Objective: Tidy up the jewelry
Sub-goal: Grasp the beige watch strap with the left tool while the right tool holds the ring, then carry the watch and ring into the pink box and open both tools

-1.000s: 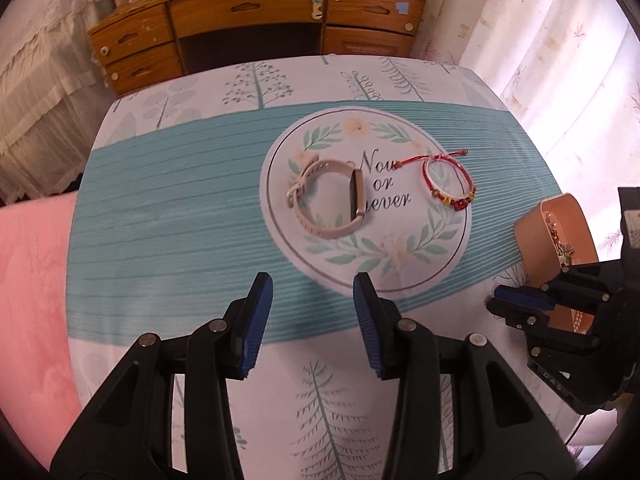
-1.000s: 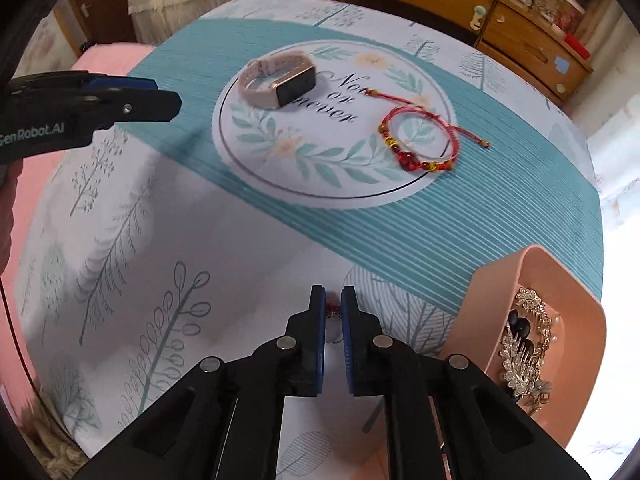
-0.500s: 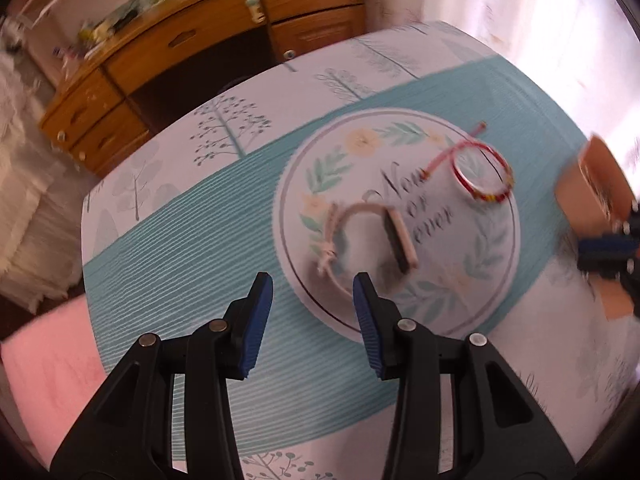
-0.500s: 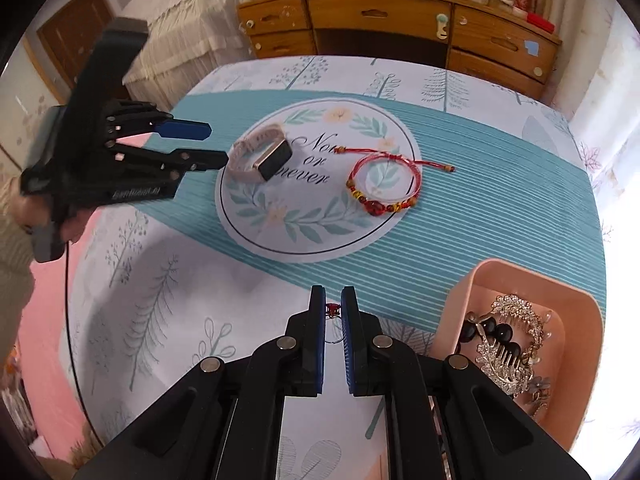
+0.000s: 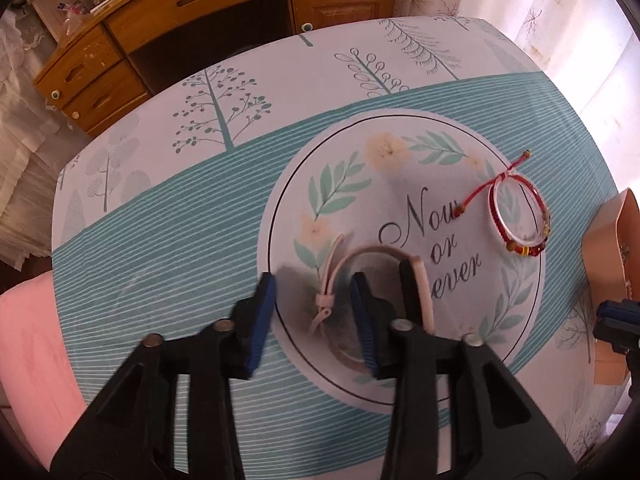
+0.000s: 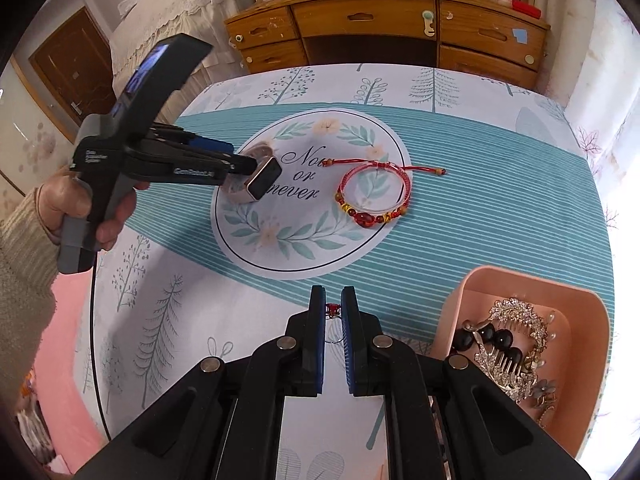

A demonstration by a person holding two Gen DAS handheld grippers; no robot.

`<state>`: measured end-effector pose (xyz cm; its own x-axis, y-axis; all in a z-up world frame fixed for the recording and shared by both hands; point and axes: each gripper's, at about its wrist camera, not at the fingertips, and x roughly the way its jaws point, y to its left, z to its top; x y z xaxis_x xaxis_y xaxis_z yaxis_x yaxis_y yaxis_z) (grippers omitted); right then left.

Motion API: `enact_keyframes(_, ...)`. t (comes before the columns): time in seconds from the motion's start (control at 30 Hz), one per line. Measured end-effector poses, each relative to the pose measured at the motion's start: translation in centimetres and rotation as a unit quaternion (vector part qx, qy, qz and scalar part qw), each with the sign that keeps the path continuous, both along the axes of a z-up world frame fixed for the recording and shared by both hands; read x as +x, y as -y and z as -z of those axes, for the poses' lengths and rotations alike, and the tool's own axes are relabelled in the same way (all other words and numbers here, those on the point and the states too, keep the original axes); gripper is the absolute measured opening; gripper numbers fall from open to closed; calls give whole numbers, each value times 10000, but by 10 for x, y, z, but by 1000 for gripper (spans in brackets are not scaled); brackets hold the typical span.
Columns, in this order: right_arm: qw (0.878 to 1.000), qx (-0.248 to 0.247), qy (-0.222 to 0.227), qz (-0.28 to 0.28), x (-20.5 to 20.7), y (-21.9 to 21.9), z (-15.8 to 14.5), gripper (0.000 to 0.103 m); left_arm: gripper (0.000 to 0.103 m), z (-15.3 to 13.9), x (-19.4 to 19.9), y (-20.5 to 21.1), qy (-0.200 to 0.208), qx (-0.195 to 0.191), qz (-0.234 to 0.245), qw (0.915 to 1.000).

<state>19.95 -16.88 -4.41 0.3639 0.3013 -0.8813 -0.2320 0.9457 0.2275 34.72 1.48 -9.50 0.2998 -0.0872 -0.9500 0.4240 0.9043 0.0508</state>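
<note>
the left gripper [image 5: 312,312] is over the beige watch [image 5: 372,280] on the left of the round printed mat [image 6: 280,248], jaws closing with the strap between them. the right gripper [image 6: 332,312] pinches a small red-stoned ring [image 6: 332,310] near the pink tray [image 6: 592,360]; the red beaded bracelet [image 6: 374,196] lies on the mat's right side.
</note>
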Motion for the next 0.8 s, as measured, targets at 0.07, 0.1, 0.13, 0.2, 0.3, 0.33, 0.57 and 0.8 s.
enact_keyframes(0.07,10000,30,6,45,-1,2,0,8,7,0,1,2,-46,-35,-72,10000)
enact_keyframes(0.1,10000,47,9,64,-1,3,-1,8,7,0,1,3,-13,15,-107,9999)
enact_keyframes(0.13,9999,82,11,92,-2,5,-2,8,6,0,0,4,3,58,-146,9999)
enact_keyframes(0.2,9997,153,36,165,-3,8,-5,8,6,-4,-4,3,-21,-26,-260,9997)
enact_keyframes(0.3,9991,278,103,305,-9,17,-12,8,6,-16,-14,-2,-38,-169,-519,9985)
enact_keyframes(0.33,9989,306,119,341,-10,20,-15,8,6,-21,-18,-3,-22,-190,-559,9983)
enact_keyframes(0.57,9943,601,424,775,-40,55,-48,8,6,-75,-69,19,227,-568,-344,9975)
enact_keyframes(0.8,9866,688,646,1330,-77,103,-73,8,6,-127,-121,81,441,-1165,304,9917)
